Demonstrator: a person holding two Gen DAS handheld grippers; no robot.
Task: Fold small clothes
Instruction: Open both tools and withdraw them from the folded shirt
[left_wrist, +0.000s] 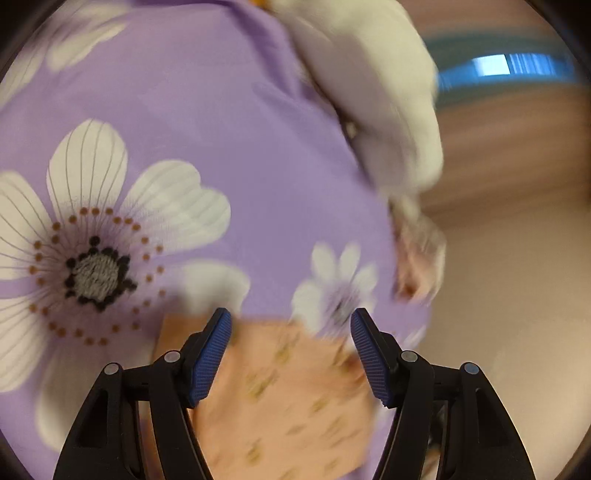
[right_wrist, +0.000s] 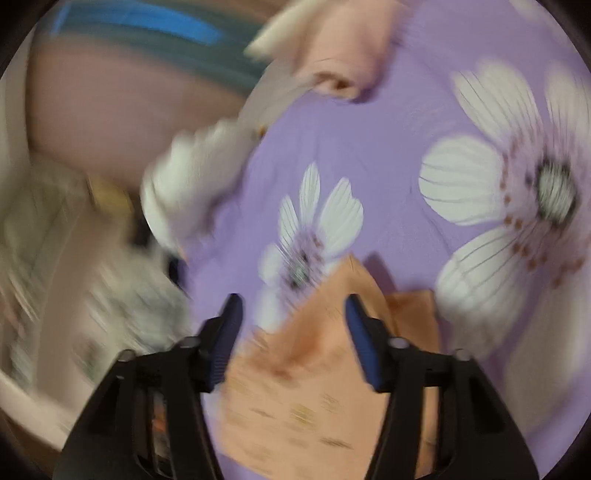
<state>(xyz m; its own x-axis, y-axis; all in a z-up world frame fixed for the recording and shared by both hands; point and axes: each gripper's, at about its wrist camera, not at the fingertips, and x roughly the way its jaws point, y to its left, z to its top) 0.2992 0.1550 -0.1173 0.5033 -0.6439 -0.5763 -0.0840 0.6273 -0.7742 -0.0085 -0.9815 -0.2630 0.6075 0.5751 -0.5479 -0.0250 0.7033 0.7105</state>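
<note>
A small peach garment (left_wrist: 288, 398) with a faint yellow print lies on a purple bedsheet (left_wrist: 207, 110) printed with big white flowers. In the left wrist view my left gripper (left_wrist: 290, 321) hovers over its upper edge, jaws wide apart, the cloth below them and not pinched. The right wrist view shows the same peach garment (right_wrist: 310, 373) with a raised fold. My right gripper (right_wrist: 293, 302) stands over it with its blue pads (right_wrist: 364, 343) apart. The cloth lies between them, with no clear pinch. Both views are blurred.
A white garment (left_wrist: 373, 96) lies bunched at the sheet's edge, also seen as the white garment (right_wrist: 195, 177). A pink garment (right_wrist: 343, 48) lies further off. A blurred pile of pale cloth (right_wrist: 44, 221) sits left of the sheet. A blue-teal band (left_wrist: 509, 70) lies beyond the sheet.
</note>
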